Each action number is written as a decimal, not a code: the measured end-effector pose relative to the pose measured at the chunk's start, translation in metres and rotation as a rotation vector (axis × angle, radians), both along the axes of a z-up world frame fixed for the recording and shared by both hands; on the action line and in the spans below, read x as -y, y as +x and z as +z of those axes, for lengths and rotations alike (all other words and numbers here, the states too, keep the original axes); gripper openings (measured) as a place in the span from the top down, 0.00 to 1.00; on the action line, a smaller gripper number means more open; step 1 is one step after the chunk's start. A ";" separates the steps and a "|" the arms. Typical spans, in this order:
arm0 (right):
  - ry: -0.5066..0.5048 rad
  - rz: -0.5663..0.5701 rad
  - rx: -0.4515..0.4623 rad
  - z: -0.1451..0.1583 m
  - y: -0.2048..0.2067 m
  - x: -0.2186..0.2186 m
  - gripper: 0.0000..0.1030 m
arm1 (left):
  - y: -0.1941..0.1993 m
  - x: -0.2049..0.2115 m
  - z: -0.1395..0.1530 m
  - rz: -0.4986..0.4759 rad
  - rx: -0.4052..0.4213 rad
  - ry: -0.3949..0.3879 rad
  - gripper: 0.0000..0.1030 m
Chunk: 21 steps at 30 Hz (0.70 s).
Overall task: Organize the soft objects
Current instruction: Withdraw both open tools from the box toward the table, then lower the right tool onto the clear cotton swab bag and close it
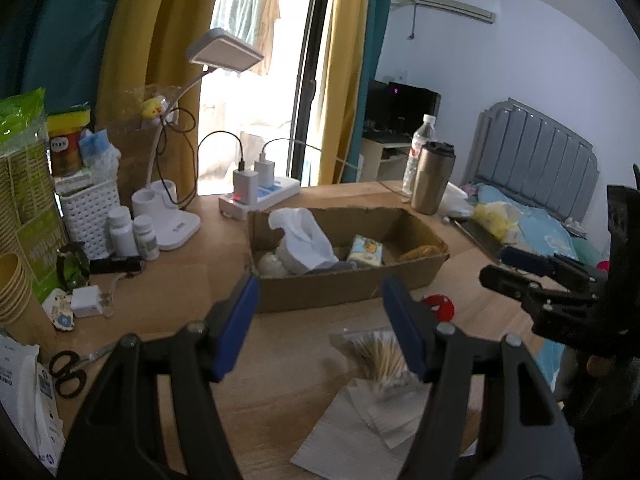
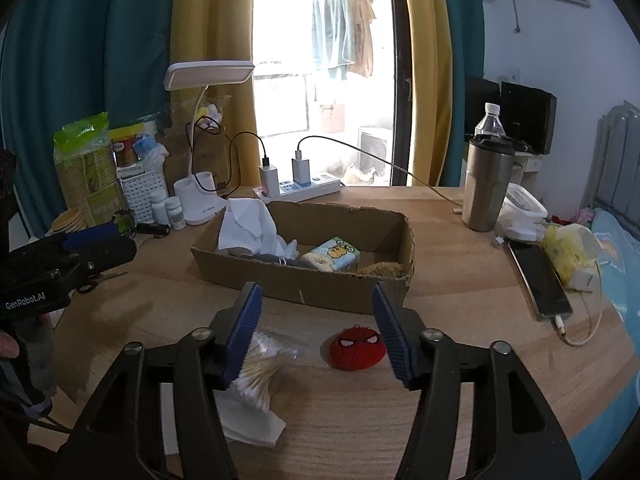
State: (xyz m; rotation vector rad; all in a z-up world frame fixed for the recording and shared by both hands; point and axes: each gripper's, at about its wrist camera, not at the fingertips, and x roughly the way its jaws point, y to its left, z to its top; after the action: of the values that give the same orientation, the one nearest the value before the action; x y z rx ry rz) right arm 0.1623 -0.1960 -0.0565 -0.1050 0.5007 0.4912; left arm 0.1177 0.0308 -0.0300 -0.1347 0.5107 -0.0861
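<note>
Pictured on a wooden desk (image 2: 460,292): red spider-mask plush (image 2: 357,347), lying loose just in front of a torn cardboard box (image 2: 304,284) and framed between the blue pads of the right gripper (image 2: 316,330), spread wide and closed on nothing. Seemingly next for collection, being the soft thing nearest that gripper. Already gathered inside the box, presumably as the sorting bin: crumpled white cloth (image 2: 250,228) draped over the left end, cartoon-printed tissue pack (image 2: 331,259) in the middle, something brown and fuzzy (image 2: 380,269) at the right end, too dim to identify. Left outside, just beside the plush: clear bag of cotton swabs (image 2: 262,364) resting on white paper napkins (image 1: 360,424). Directly above that pile, left gripper (image 1: 320,328), likewise parted and empty, lined up as if to take it. Legible on that gripper's black housing, from the right wrist view: "GenRobot.AI". Farther back, kept clear of the work: steel tumbler (image 2: 486,184), water bottle (image 2: 490,120), desk lamp (image 2: 208,74), power strip (image 2: 300,190) with two chargers; their labels, and those on the green packet (image 2: 84,152), too blurred to read.
</note>
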 end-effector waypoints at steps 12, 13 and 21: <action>-0.016 0.008 -0.037 -0.030 -0.010 0.000 0.35 | -0.012 -0.002 -0.038 -0.002 -0.061 -0.044 0.24; -0.015 0.010 -0.039 -0.032 -0.010 -0.001 0.35 | -0.014 -0.001 -0.040 -0.002 -0.064 -0.045 0.24; -0.037 0.032 -0.075 -0.049 -0.008 -0.020 0.34 | -0.022 -0.014 -0.054 0.019 -0.065 -0.054 0.24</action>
State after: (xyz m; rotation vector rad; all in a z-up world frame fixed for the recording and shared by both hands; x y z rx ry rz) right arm 0.1546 -0.1762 -0.1057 -0.1306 0.5827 0.5187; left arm 0.0959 0.0449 -0.0843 -0.1957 0.5717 -0.0773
